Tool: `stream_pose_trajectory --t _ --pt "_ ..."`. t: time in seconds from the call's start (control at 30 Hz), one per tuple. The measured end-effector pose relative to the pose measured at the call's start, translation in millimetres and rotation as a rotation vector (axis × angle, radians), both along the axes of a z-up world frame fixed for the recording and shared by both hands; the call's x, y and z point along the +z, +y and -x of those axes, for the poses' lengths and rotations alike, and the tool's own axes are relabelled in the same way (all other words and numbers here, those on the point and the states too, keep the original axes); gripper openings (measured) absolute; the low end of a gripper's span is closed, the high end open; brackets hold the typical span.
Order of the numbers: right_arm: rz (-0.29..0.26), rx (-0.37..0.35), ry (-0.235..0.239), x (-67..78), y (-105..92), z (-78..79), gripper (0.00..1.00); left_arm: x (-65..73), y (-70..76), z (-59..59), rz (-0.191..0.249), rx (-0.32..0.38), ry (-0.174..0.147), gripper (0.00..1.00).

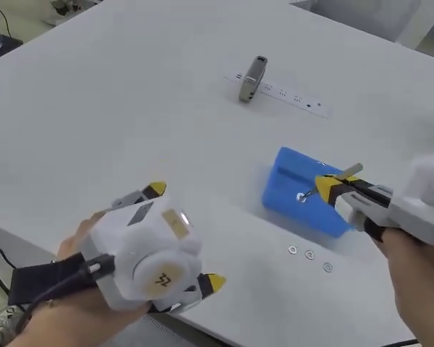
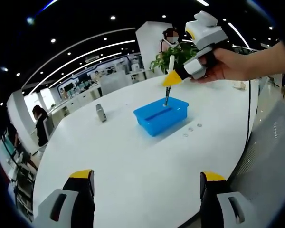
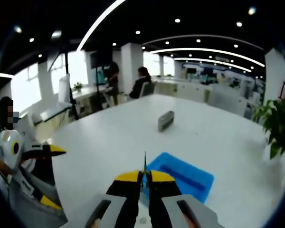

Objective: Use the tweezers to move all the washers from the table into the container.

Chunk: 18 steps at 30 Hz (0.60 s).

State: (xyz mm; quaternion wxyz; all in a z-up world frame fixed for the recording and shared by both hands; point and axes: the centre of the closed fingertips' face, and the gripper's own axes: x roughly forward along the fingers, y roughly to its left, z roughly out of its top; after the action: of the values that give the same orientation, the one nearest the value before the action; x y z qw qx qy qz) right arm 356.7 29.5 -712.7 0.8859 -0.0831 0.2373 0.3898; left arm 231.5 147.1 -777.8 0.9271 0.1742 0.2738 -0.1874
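Left claw (image 1: 184,235) was nearest, low left over the bare white tabletop (image 1: 130,108). Its yellow-tipped jaws were spread wide with nothing between them. Past it, three small silver metal washers (image 1: 309,254) lay in a short row on the tabletop, just beside the near side of the blue rectangular plastic container (image 1: 286,166), not touching it. Right claw (image 1: 325,186) sat at the right, jaws pressed together on the thin metal tweezers (image 1: 351,171). The tweezers pointed tip-down into the container's open top. Head view showed a small silver ring (image 1: 301,196) at the tweezer tip, over the container; couldn't tell whether it was pinched or lying inside. Farther back, a grey oblong object (image 1: 252,78) lay across a white power strip (image 1: 289,95). Beyond the tabletop stood a green potted plant (image 3: 278,124).
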Motion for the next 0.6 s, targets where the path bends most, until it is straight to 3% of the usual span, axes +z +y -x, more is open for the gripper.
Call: stream_pose_trajectory --t 0.17,0.3,0.6 --pt "-0.015 -0.013 0.009 -5.7 1.2 -14.7 0.02 -1.3 -1.2 0.8 0.004 -0.005 0.010 0.94" --pt "0.007 -0.020 0.006 -15.9 1.1 -28.3 0.02 -0.2 -0.9 0.3 0.011 -0.001 0.005 0.93" --pt "0.016 -0.068 0.068 -48.5 1.9 -53.5 0.02 -1.9 0.2 0.9 -0.005 0.001 0.012 0.93"
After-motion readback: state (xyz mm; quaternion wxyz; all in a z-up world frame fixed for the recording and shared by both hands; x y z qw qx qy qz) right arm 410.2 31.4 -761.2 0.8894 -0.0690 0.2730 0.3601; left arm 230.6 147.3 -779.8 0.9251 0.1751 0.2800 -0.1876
